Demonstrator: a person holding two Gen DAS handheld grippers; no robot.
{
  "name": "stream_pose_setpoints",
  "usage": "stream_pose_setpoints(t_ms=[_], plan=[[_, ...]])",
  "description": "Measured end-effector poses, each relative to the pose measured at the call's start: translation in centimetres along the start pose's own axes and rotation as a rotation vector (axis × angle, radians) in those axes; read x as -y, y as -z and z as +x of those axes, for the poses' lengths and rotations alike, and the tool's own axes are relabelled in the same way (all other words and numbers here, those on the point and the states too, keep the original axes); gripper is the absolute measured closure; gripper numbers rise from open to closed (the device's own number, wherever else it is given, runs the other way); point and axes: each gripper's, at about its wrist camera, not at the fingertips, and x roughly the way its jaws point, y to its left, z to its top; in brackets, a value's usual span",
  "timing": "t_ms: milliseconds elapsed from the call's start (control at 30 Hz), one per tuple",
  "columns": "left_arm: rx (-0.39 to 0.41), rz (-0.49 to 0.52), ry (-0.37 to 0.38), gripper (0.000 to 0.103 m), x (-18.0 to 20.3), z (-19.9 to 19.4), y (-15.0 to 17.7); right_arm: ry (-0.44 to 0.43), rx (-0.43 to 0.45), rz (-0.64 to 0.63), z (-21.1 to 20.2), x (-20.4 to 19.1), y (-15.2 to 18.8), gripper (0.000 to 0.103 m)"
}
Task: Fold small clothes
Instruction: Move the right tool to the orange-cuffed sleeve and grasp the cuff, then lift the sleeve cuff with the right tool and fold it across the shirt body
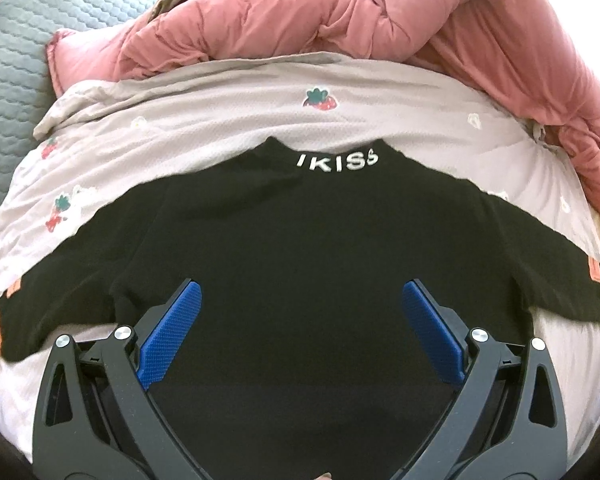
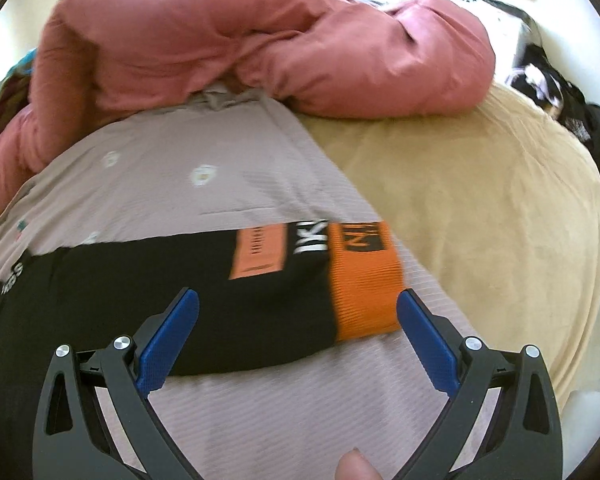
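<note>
A small black sweater point(image 1: 300, 248) lies flat on a pale strawberry-print sheet point(image 1: 220, 120), collar far, with white "IKISS" lettering on the collar point(image 1: 336, 160) and both sleeves spread out. My left gripper point(image 1: 300, 292) is open and empty, hovering over the sweater's body. In the right wrist view the sweater's right sleeve point(image 2: 180, 280) ends in an orange cuff point(image 2: 364, 280) with an orange patch beside it. My right gripper point(image 2: 298, 300) is open and empty, its blue pads either side of the sleeve end.
A bulky pink quilt point(image 1: 340, 24) is heaped along the far side of the sheet, also in the right wrist view point(image 2: 260, 40). A grey quilted cover point(image 1: 20, 60) lies far left. A tan blanket point(image 2: 480, 200) covers the bed to the right, with dark clutter point(image 2: 560, 96) beyond.
</note>
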Motion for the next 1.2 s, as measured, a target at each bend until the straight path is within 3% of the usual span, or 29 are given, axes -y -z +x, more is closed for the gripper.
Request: stream_pose_setpoints(t_ms=[233, 333, 633, 733, 833, 867, 1200], plan=[[-0.019, 0.02, -0.012, 0.008, 1.1, 2.5, -1.9, 0.01, -0.052, 0.024, 2.5, 1.9, -1.0, 0.006], [-0.023, 0.016, -0.014, 0.008, 1.6, 3.6, -2.4, 0.03, -0.077, 0.027, 3.8, 2.3, -1.6, 0.033], [-0.012, 0.05, -0.027, 0.008, 2.8, 5.9, -1.3, -0.023, -0.149, 0.096, 6.9, 3.6, -2.5, 0.036], [-0.023, 0.037, -0.023, 0.008, 2.2, 6.5, -0.7, -0.065, -0.134, 0.092, 6.6, 3.6, -2.6, 0.055], [-0.032, 0.017, -0.005, 0.008, 1.6, 6.8, -0.3, -0.159, -0.115, 0.109, 5.6, 3.7, -2.7, 0.085], [-0.031, 0.012, 0.001, 0.008, 1.4, 6.8, -0.2, -0.173, -0.107, 0.11, 5.1, 3.5, -2.8, 0.087], [0.003, 0.007, 0.008, 0.008, 0.3, 5.4, 0.3, -0.279, -0.017, 0.022, -1.1, -1.1, -3.9, 0.089]])
